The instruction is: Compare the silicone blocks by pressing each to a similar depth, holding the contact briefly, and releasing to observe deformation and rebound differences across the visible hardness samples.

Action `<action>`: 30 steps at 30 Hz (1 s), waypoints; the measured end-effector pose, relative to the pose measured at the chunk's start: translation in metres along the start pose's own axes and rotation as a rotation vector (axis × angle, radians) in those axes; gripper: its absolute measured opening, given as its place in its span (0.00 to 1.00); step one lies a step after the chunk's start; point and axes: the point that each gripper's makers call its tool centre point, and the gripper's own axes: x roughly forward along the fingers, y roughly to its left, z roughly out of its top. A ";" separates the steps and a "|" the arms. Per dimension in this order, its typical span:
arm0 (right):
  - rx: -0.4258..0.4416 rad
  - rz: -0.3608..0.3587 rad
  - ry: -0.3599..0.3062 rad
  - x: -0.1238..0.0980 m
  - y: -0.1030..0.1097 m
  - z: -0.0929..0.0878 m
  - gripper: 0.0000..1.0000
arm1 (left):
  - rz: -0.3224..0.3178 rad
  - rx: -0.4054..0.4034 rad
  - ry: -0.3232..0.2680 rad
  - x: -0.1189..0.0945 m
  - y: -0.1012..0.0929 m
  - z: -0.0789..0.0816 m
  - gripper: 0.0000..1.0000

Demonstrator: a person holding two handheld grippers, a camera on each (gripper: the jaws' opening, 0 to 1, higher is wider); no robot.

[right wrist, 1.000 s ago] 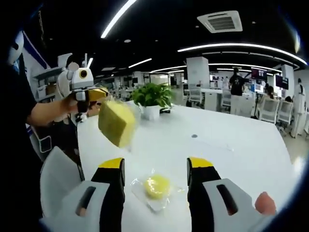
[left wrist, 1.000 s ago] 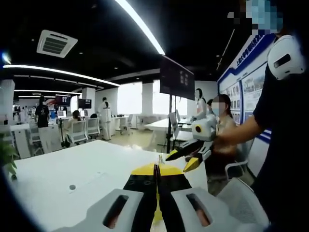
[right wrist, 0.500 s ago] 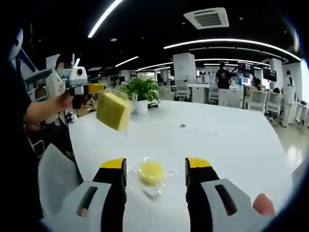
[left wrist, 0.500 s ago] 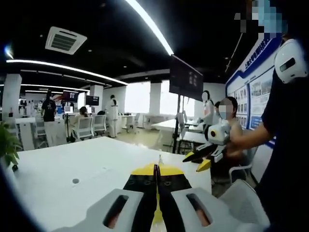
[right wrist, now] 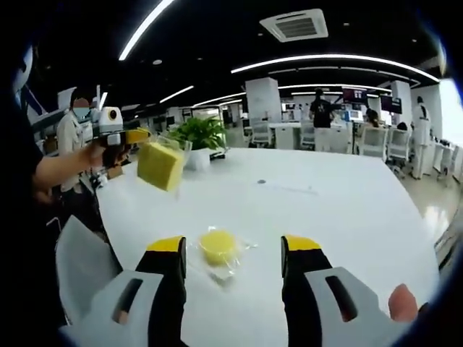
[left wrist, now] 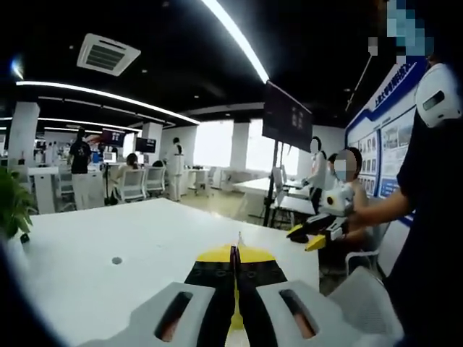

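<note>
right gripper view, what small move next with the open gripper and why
Probably lower the right gripper onto the round yellow silicone block in clear wrap lying on the white table. Its jaws stand open on either side of the block but above it. The left gripper holds the square yellow silicone block up in the air.

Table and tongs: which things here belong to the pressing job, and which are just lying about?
Job:
yellow block, held by the left tongs
round yellow block in a clear wrapper, on the white table
right tongs, open

Lying about:
potted plant
office chairs
hanging screen
</note>
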 end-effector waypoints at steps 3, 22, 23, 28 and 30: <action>0.018 -0.013 0.014 -0.007 -0.002 -0.009 0.47 | 0.021 -0.019 0.006 -0.004 0.007 -0.008 0.00; 0.022 -0.050 0.033 -0.023 -0.009 -0.012 0.45 | 0.182 -0.248 0.086 -0.028 0.055 -0.081 0.00; 0.022 -0.050 0.034 -0.023 -0.009 -0.013 0.45 | 0.181 -0.262 0.088 -0.029 0.056 -0.084 0.00; 0.022 -0.053 0.048 -0.025 -0.007 -0.016 0.44 | 0.201 -0.328 0.082 -0.033 0.061 -0.097 0.00; 0.019 -0.051 0.052 -0.025 -0.006 -0.017 0.44 | 0.201 -0.364 0.077 -0.032 0.062 -0.100 0.00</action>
